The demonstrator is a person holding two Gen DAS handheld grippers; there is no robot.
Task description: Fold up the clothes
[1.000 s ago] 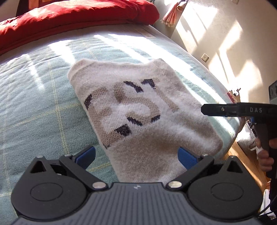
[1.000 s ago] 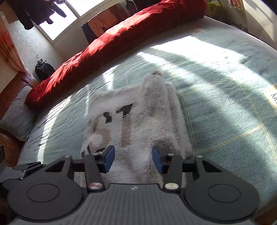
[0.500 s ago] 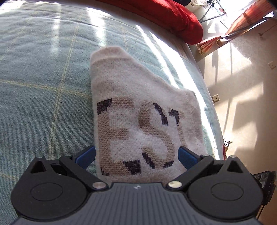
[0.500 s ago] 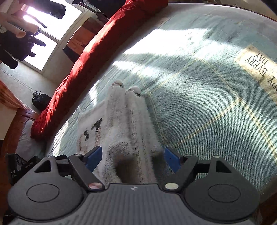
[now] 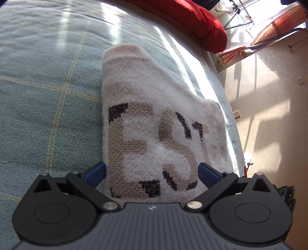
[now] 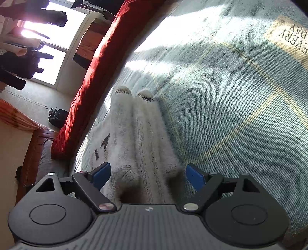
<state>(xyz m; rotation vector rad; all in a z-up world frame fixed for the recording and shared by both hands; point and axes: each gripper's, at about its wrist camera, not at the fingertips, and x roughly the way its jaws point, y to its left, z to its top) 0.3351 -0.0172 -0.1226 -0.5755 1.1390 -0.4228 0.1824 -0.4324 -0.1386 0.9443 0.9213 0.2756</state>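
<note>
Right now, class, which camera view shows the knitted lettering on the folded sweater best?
The left wrist view: the sweater faces the camera, its brown lettering spread across the middle. The right wrist view sees the sweater edge-on, showing only a few dark marks.

The near end of the fuzzy white knit sweater (image 5: 154, 123) with tan letters disappears behind each gripper body, and printed tan label (image 6: 288, 36) runs off-frame.

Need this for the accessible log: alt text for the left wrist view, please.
A folded white sweater with knitted beige letters lies on a teal blanket, between the open left tongs. A red duvet runs along the bed's far edge, with sunlit carpet beyond.
</note>
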